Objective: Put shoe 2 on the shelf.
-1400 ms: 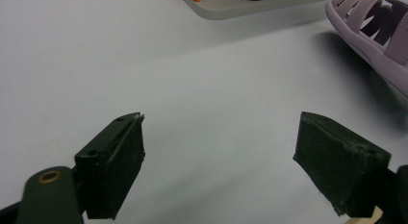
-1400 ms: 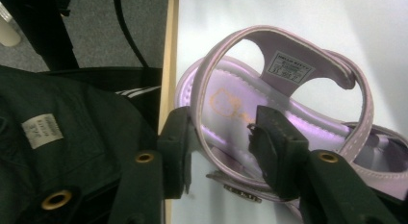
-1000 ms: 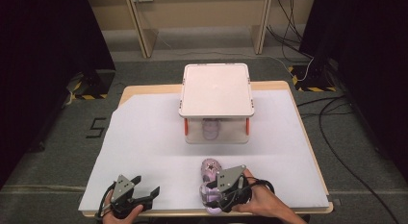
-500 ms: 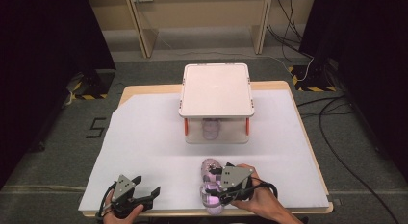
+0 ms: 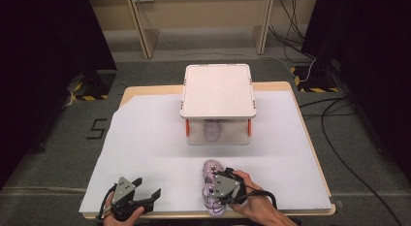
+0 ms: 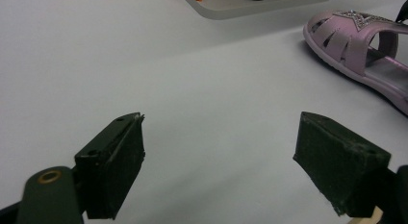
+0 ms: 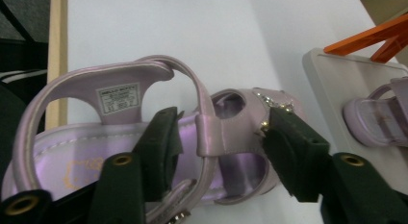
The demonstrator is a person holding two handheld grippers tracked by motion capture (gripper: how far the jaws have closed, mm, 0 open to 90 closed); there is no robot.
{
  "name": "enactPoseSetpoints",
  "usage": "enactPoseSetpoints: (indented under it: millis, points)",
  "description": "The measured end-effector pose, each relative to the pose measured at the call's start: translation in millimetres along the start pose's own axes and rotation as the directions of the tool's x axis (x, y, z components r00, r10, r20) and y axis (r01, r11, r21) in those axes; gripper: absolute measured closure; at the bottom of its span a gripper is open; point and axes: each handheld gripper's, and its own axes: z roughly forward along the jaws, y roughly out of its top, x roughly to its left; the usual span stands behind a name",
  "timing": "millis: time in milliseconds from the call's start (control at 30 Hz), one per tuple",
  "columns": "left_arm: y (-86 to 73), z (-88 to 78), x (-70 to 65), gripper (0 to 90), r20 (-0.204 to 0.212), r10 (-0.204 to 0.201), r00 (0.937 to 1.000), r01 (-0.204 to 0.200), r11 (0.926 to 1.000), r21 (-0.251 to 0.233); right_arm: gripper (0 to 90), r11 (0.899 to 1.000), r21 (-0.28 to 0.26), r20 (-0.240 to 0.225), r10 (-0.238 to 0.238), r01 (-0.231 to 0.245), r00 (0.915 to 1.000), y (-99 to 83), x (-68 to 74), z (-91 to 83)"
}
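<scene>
A lilac strappy sandal (image 5: 210, 167) lies on its sole near the table's front edge, toe pointing away from me. My right gripper (image 5: 214, 188) is low over its middle. In the right gripper view its jaws (image 7: 221, 142) stand on either side of the sandal's ankle strap (image 7: 208, 132), by the glittery star (image 7: 274, 101). The jaws have just been closing, but a gap still shows beside the strap. My left gripper (image 5: 148, 186) rests at the front left, wide open (image 6: 221, 156) over bare cover, with the sandal (image 6: 356, 41) off to its right.
A small white shelf (image 5: 218, 90) on orange legs stands mid-table, with a second lilac sandal (image 5: 212, 130) on its lower board (image 7: 332, 75). White cover (image 5: 145, 138) spans the table. The front edge runs just under both hands. Cables lie on the floor at the right.
The right gripper has sunk a little onto the sandal and edged left. The left gripper has kept still.
</scene>
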Motion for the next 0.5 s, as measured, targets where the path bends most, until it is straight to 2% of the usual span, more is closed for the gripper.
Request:
enactPoseSetpoints:
  millis: [33, 67, 100, 133, 167, 233, 333, 500]
  points:
    - [0.0, 0.5, 0.0, 16.9, 0.0, 0.001, 1.0, -0.001, 1.0, 0.001, 51.3, 1.0, 0.003, 0.011, -0.02, 0.02, 0.9997, 0.1, 0.0, -0.1]
    - [0.1, 0.8, -0.1, 16.9, 0.002, 0.001, 1.0, -0.001, 1.0, 0.001, 56.9, 1.0, 0.016, 0.027, -0.021, 0.02, 0.9994, 0.1, 1.3, -0.8]
    - [0.1, 0.9, -0.3, 16.9, 0.002, 0.004, 1.0, -0.004, 1.0, 0.002, 61.7, 0.998, 0.019, 0.04, -0.057, 0.056, 0.9976, 0.5, 0.1, -0.5]
    - [0.0, 0.9, -0.4, 16.9, 0.002, 0.003, 1.0, -0.003, 1.0, 0.003, 64.8, 0.998, 0.024, 0.046, -0.067, 0.066, 0.9967, 0.6, -0.2, -0.8]
    - [-0.4, 0.7, -0.6, 16.9, 0.003, 0.001, 1.0, -0.001, 1.0, 0.002, 68.5, 0.998, 0.029, 0.046, -0.051, 0.05, 0.9976, 0.7, 0.4, -1.7]
    - [-0.6, -0.4, -0.4, 16.9, 0.002, 0.003, 1.0, -0.003, 1.0, 0.003, 78.0, 0.997, 0.024, 0.051, -0.077, 0.076, 0.9957, 1.9, -0.5, -3.8]
    - [0.0, -1.4, 0.4, 16.9, 0.001, 0.0, 1.0, 0.0, 1.0, -0.006, 83.3, 0.993, 0.022, 0.072, -0.114, 0.112, 0.9909, 3.3, -1.5, -6.8]
    - [-0.5, -2.6, -0.1, 16.9, 0.004, 0.007, 1.0, -0.007, 1.0, -0.007, 84.3, 0.997, 0.005, 0.088, -0.083, 0.082, 0.9927, 0.7, -8.3, -15.2]
